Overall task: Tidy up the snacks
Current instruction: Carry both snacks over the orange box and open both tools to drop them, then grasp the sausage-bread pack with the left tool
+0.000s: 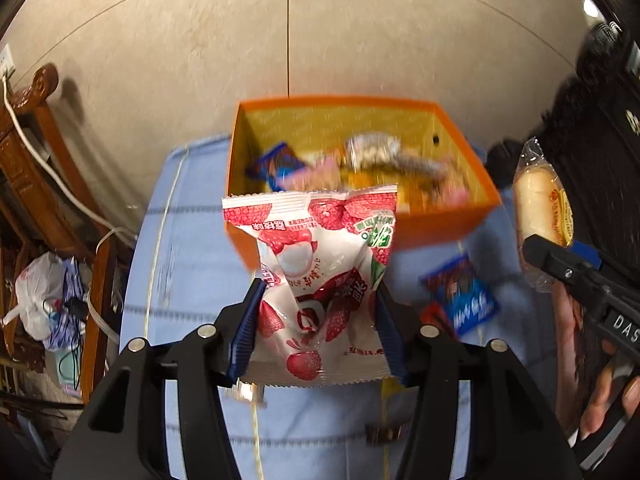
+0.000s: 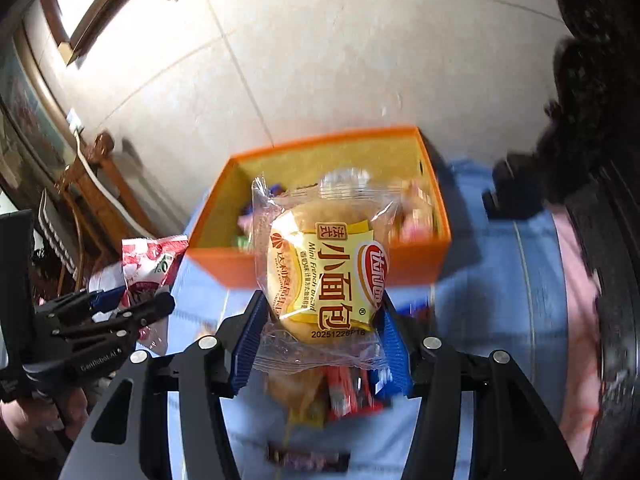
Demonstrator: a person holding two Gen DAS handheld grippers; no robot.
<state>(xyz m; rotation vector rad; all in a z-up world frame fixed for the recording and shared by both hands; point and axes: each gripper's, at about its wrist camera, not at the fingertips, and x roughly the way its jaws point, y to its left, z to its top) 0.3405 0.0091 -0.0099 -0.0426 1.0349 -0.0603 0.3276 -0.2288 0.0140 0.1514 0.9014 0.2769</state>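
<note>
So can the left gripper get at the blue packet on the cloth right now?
Probably not yet: the left gripper is shut on the lychee bag. The blue packet lies uncovered on the cloth, so the way looks free once the bag is dropped.

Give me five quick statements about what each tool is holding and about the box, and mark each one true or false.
1. The left tool grips a white packet printed with red lychees. True.
2. The right tool holds a blue wrapper. False: it grips a clear-wrapped mini bread.
3. The orange box is empty. False: several snacks already lie inside.
4. A blue snack packet lies on the light blue cloth outside the box. True.
5. Both held snacks are already inside the box. False: both are in the tools, short of it.
</note>
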